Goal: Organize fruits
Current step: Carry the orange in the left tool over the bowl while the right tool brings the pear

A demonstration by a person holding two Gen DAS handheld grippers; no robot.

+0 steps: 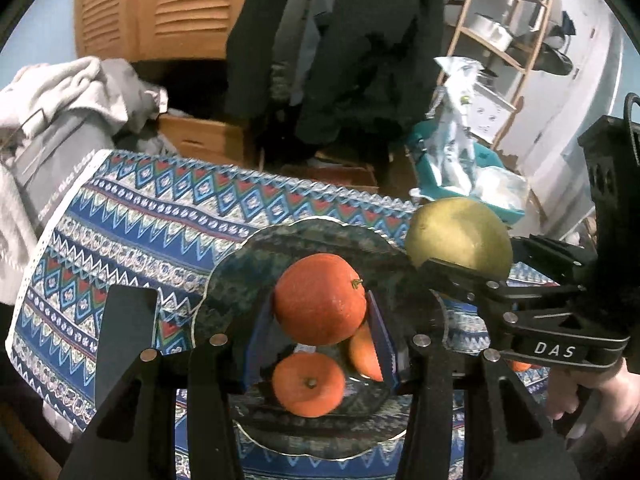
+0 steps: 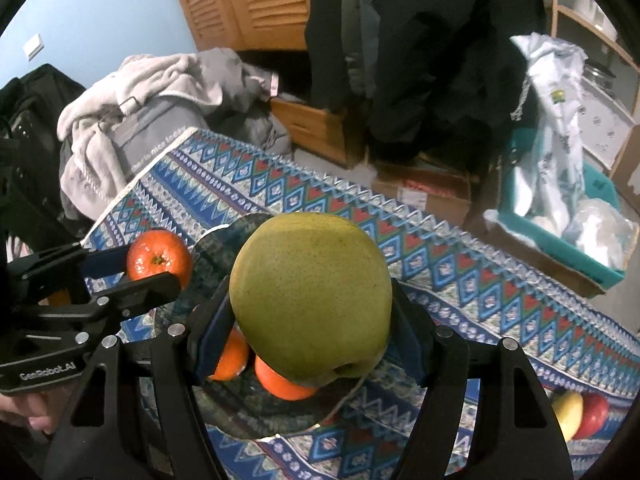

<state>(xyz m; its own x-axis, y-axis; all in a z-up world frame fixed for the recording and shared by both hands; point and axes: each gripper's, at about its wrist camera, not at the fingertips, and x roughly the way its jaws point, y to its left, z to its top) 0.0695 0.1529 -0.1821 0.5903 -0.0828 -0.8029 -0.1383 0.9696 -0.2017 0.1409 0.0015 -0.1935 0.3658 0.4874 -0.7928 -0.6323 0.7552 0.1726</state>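
Patterned blue, white and red cloth (image 1: 140, 232) covers the table beneath both grippers. We find the left gripper (image 1: 320, 320) clenched on an orange (image 1: 320, 298), its blue pads pressed to either side, held above a dark mottled plate (image 1: 248, 264). Two more oranges (image 1: 308, 384) lie on that plate, below the held one. We find the right gripper (image 2: 312, 320) grasping a green-yellow pear (image 2: 312, 296) between its blue pads, over the plate's right edge. At the near right of the cloth lie a yellow fruit (image 2: 568, 412) and a red fruit (image 2: 596, 412), touching. Beyond the table we note grey laundry (image 2: 160, 92), louvred wooden doors (image 2: 248, 0), dark hanging coats (image 2: 420, 40) and a teal bin (image 2: 560, 248). Legible markings: "DAS" on the right gripper's body, "GenRobot.AI" on the left's.
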